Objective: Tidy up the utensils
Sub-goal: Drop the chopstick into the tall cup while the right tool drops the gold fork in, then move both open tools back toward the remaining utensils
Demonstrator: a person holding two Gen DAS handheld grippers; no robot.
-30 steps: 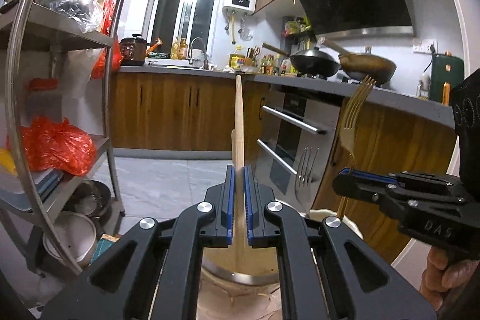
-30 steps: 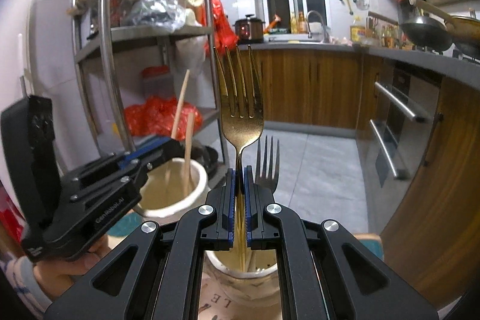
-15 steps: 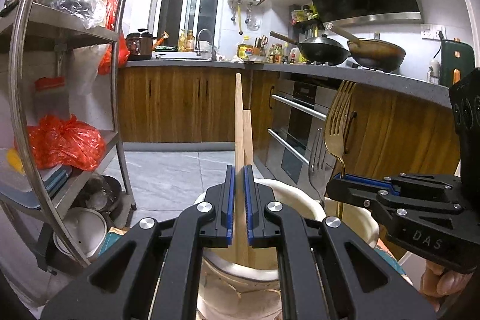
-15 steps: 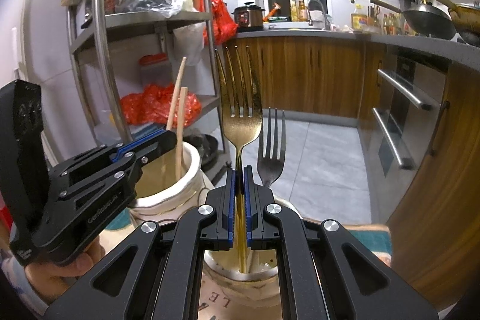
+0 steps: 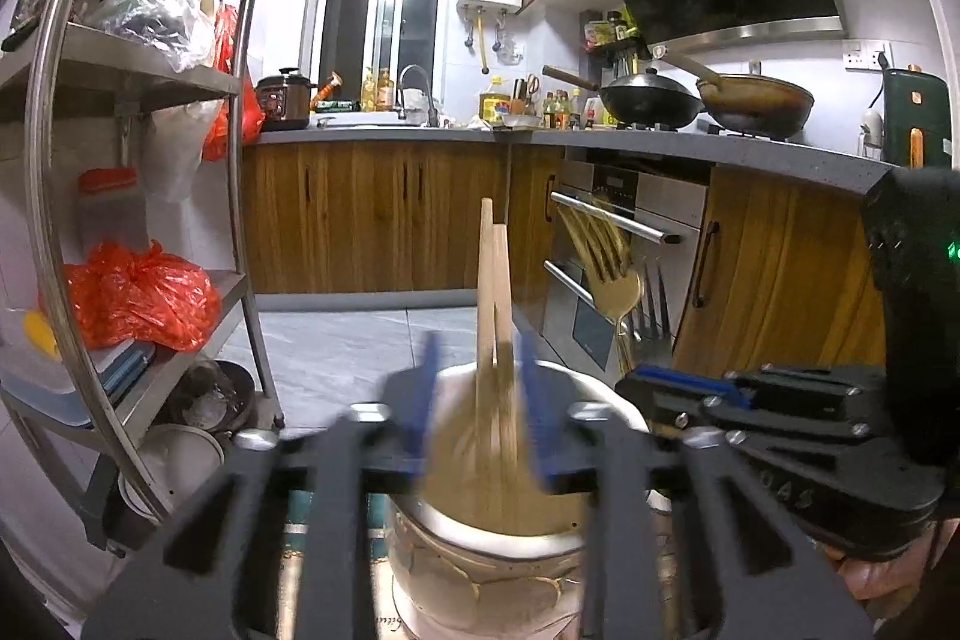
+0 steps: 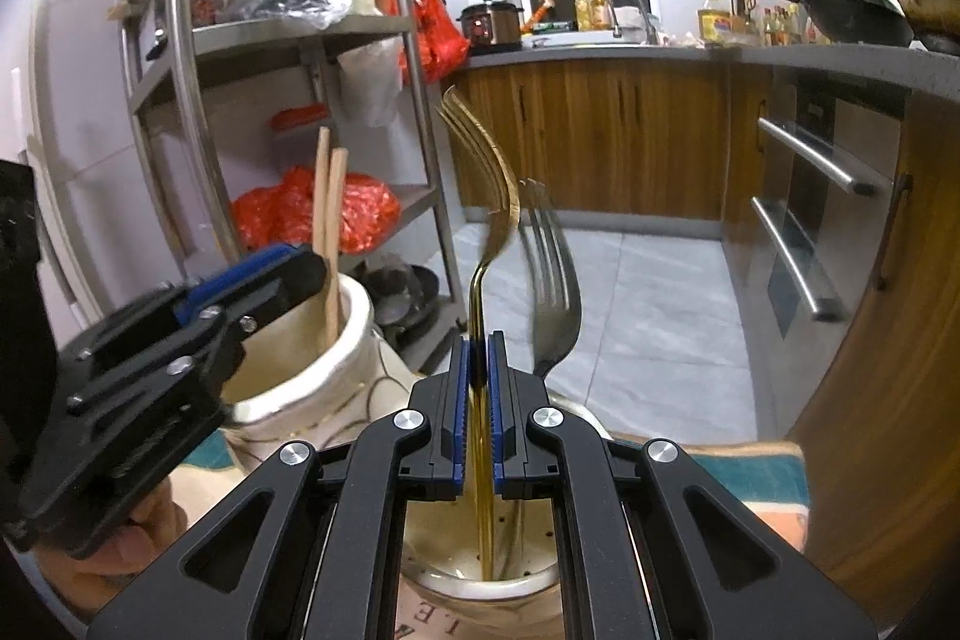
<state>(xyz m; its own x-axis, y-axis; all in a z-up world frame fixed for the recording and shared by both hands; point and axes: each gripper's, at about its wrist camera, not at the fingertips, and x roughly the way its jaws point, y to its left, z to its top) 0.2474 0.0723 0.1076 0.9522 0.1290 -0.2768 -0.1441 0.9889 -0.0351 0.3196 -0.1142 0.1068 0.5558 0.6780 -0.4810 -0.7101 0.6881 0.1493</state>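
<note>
Two wooden chopsticks (image 5: pixel 495 304) stand in a white ceramic pot (image 5: pixel 606 394). My left gripper (image 5: pixel 480 394) is blurred and its jaws are opening, with the blue pads apart on either side of the chopsticks and clear of them. My right gripper (image 6: pixel 478 370) is shut on the handle of a gold fork (image 6: pixel 486 184), whose lower end reaches into a second pot (image 6: pixel 522 580). A dark steel fork (image 6: pixel 555 280) stands in that same pot. The right wrist view also shows the chopsticks (image 6: pixel 330 220), their pot (image 6: pixel 354 322) and the left gripper (image 6: pixel 294 274) on the left.
A steel shelf rack (image 5: pixel 54 160) with red bags (image 5: pixel 138 298) and bowls stands to the left. Wooden cabinets (image 5: pixel 372 220), an oven (image 5: pixel 618 232) and a counter with woks (image 5: pixel 654 100) lie ahead and to the right. A teal patterned cloth (image 6: pixel 762 478) lies under the pots.
My left jaws have opened and let go of the chopstick, which now stands beside the other one. The right gripper has sunk slightly with the gold fork, now seen edge-on.
</note>
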